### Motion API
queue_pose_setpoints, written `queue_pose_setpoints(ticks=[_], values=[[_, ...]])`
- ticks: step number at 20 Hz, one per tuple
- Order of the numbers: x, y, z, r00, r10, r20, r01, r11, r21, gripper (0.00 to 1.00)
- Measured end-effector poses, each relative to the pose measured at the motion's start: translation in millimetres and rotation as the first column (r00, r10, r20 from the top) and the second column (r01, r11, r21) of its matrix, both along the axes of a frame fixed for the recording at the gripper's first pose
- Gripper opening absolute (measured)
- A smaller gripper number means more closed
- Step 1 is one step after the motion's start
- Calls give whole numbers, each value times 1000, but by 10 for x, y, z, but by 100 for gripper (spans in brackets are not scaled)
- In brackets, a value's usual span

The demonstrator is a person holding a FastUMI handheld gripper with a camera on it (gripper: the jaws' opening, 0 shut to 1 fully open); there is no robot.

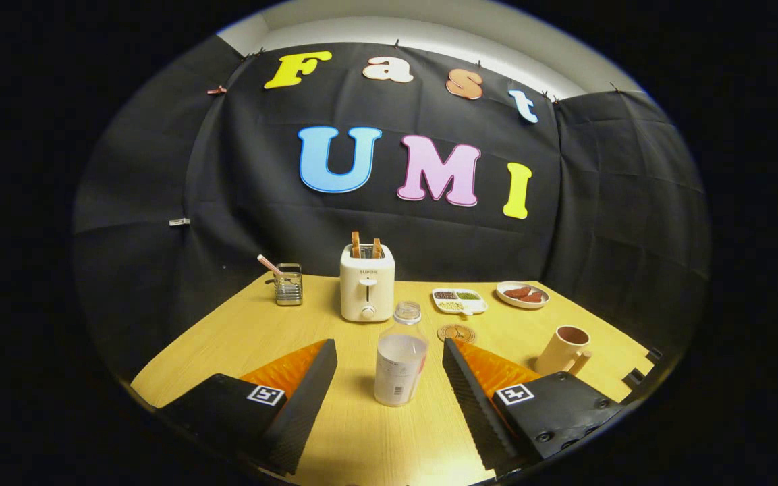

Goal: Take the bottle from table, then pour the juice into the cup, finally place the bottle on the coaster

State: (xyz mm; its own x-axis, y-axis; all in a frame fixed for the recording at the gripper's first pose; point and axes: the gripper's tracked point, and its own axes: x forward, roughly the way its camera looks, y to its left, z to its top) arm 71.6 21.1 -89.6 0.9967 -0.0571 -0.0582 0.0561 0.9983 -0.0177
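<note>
Tool (389, 361) spread wide, low over the counter (240, 337), both fingers clear of everything. Bottle (399, 364) stands upright between the fingers, a bit nearer the right one, gap visible on each side, so no contact. Clear body, milky liquid filling it up to the shoulder, white label with a barcode low on the side, clear cap on.

Coaster (457, 333) lies flat just beyond the bottle, slightly right, round and brownish with a pattern; the right fingertip sits close in front of it. Cup (566, 349) is to the right of the right finger, beige mug, upright, handle facing roughly toward the camera, inside looks dark; can't tell whether there is anything in it.

Toaster (367, 290) further back, behind the bottle, white, two slices of toast sticking up out of the slots, lever and knob on the front. Left of it a small wire-mesh holder (289, 284) with a pinkish stick leaning out. Right of the toaster, behind the coaster, a white divided dish (459, 301) with small grains in separate sections. Beyond that, further right, a small round plate (522, 295) with reddish-brown pieces on it.

Counter is light wood, bare in front of the fingers.
</note>
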Motion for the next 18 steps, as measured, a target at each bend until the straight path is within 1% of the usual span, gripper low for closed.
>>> queue_pose_setpoints(ticks=[2,9,14,16,18], values=[[123,-36,-86,1000,-11,0,11,1000,12,97],[634,-145,-445,999,-23,-42,22,1000,-6,97],[1011,-249,-722,995,-58,-84,56,998,-25,98],[1128,-250,-794,994,-58,-90,57,998,-10,97],[1194,-247,-840,994,-57,-96,55,998,-29,97]])
